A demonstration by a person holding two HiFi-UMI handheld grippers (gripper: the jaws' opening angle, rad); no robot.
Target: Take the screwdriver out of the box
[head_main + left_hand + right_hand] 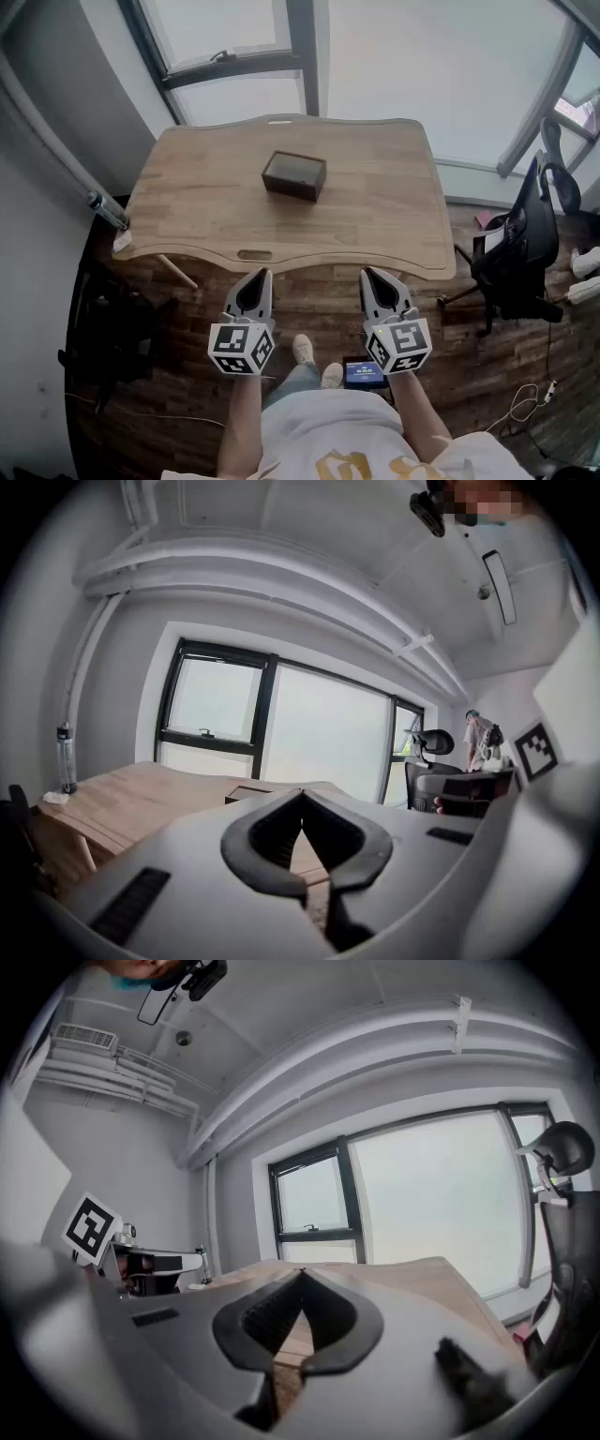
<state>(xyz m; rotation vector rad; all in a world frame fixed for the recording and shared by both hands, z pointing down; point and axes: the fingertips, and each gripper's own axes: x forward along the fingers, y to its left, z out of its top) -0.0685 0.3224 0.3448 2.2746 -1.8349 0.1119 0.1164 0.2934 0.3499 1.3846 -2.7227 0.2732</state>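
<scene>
We hold the left gripper [263, 275] and right gripper [367, 274] side by side, just short of the worktop's [384, 211] near edge, both closed and empty. The dark box [293, 175] sits mid-worktop, well apart from them. We cannot see the screwdriver.

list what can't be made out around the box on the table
The screwdriver: seen in no view. In the head view the dark brown rectangular box is too small and dark to show its contents.
Left gripper view: the box is a sliver behind the shut left gripper.
Right gripper view: the shut right gripper covers much of the light wooden table; no box shows.
Head view: small blue screen, print too small.
</scene>
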